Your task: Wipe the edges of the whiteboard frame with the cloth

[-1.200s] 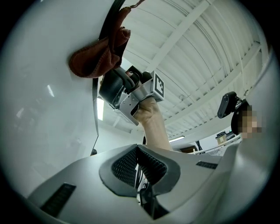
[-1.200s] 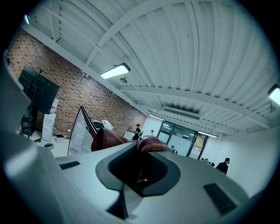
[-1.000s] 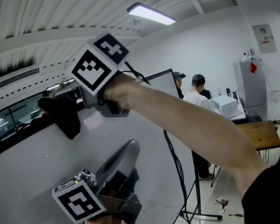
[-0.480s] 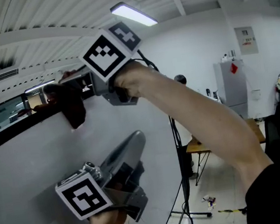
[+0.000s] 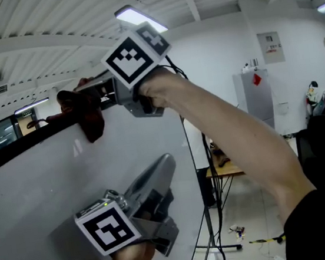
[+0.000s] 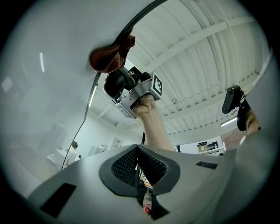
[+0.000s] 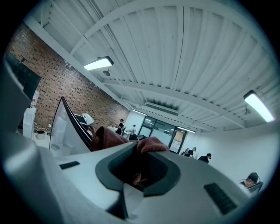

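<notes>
Up at the top edge of the whiteboard frame (image 5: 17, 152), the right hand-held gripper (image 5: 90, 96) is clamped on the dark red cloth (image 5: 90, 121), which drapes over that edge. Lower down, the left hand-held gripper (image 5: 159, 174) has its jaws together on nothing, near the board face. Likely trouble: the bunched cloth slides off the narrow edge, or a hard push shifts the board on its stand (image 5: 210, 233).

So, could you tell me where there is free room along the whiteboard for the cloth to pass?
The top edge of the frame is bare left of the cloth, and the board between cloth and left gripper is open. The right edge is crowded: right gripper, forearm and cables.
</notes>
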Tool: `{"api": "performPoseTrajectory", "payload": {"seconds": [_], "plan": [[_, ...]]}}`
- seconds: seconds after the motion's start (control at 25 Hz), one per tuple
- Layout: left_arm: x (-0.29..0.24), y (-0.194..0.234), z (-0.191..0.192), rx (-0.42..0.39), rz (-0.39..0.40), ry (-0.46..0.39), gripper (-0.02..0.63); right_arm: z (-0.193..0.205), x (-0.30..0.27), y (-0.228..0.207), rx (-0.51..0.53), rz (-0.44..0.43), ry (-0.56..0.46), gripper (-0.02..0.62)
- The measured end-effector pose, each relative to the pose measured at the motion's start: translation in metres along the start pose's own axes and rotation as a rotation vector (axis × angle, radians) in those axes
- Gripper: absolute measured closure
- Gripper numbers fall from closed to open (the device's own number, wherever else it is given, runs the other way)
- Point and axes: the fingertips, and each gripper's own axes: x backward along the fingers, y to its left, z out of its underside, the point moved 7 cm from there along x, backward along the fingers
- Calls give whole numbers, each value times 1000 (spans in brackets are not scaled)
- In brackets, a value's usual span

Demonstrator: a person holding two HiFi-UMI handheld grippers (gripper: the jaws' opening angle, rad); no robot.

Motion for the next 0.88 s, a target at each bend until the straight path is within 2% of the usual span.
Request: {"api": "performPoseTrajectory", "payload": {"seconds": [0.08, 0.44, 0.64, 0.88], "plan": [[-1, 7, 1, 27, 10, 4, 618, 3, -3, -7, -4, 5, -1, 548], [-29, 57, 11, -32, -25, 14, 619, 35, 1, -52, 6, -15, -20, 548], [-85, 77, 29, -20, -45, -12, 620, 60, 34, -93, -6, -47, -10, 548], [-140, 115, 39, -25, -115, -22, 619, 77, 60, -145, -10, -104, -27, 548]]}}
